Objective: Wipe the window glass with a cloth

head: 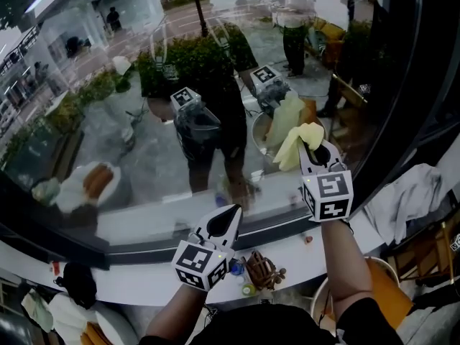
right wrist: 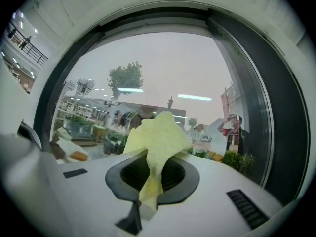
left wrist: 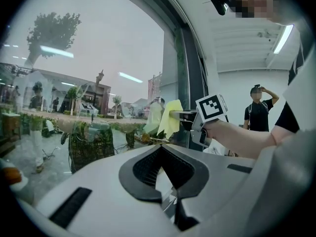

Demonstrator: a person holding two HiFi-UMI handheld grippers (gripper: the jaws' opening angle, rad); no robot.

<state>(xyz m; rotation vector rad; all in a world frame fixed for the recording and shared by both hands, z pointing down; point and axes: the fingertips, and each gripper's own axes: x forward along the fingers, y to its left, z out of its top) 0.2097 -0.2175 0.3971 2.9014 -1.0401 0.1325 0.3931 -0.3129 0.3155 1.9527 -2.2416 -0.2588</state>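
1. The right gripper point(head: 315, 152) has its jaws clamped tight on the yellow cloth point(right wrist: 156, 135), which bunches up out of the top of them.
2. The cloth is held right up at the window glass point(head: 136, 142), on the right part of the pane. Its edge meets its own reflection, so it's touching or as good as.
3. The left gripper point(head: 231, 213) sits lower and to the left, well apart from the cloth. Its jaws are closed together with nothing in them, and it points at the bottom of the pane.
4. The white counter point(head: 136, 282) under the window has a few small bits on it, too tiny to identify.
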